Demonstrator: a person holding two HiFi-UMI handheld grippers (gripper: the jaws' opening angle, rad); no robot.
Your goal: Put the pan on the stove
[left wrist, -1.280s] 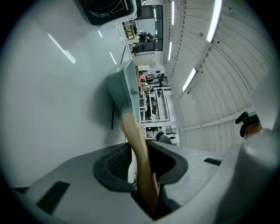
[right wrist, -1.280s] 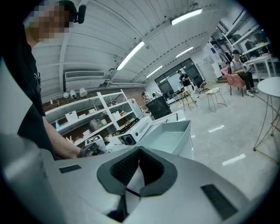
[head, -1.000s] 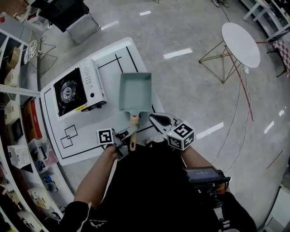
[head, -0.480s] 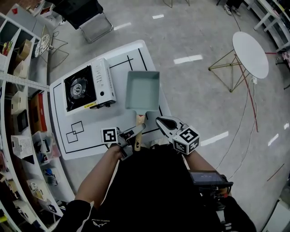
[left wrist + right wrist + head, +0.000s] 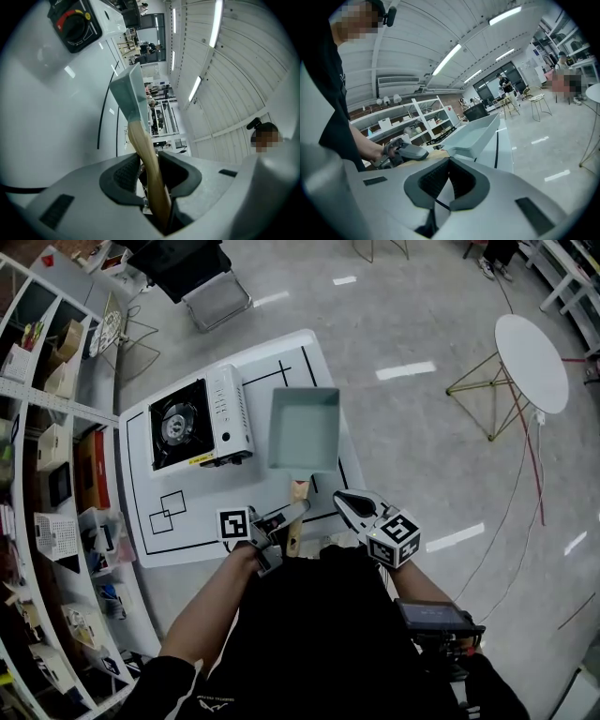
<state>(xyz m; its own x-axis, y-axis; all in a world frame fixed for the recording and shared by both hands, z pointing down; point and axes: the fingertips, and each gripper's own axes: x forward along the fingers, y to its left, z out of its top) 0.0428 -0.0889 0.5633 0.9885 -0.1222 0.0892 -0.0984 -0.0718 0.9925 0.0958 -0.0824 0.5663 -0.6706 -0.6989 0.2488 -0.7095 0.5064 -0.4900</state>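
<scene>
Showing the moment from above: a rectangular teal pan (image 5: 303, 427) sits out over the white counter (image 5: 187, 521), just to the right of the portable gas stove (image 5: 199, 423) and apart from it. The pan is not on the burner (image 5: 174, 424), which is bare. Nothing can be seen inside the pan; its flat floor and low walls are plain. In the right gripper view the pan's far end appears raised off the counter, though contact under its base cannot be settled.

The pan's wooden handle (image 5: 299, 491) points back toward the person. The left gripper (image 5: 295, 512) grasps this handle: in the left gripper view the dark fingers (image 5: 123, 174) are part-way apart and clenched on the wood from both sides, with the handle running out between them to the pan body.

The right gripper (image 5: 341, 498) hangs just right of the handle without touching it. Its fingers (image 5: 436, 180) meet at their tips and hold nothing; only the counter shows through the gap behind them.

Left of the counter, open shelves (image 5: 56, 474) carry boxes and bins whose contents are too small to make out.
</scene>
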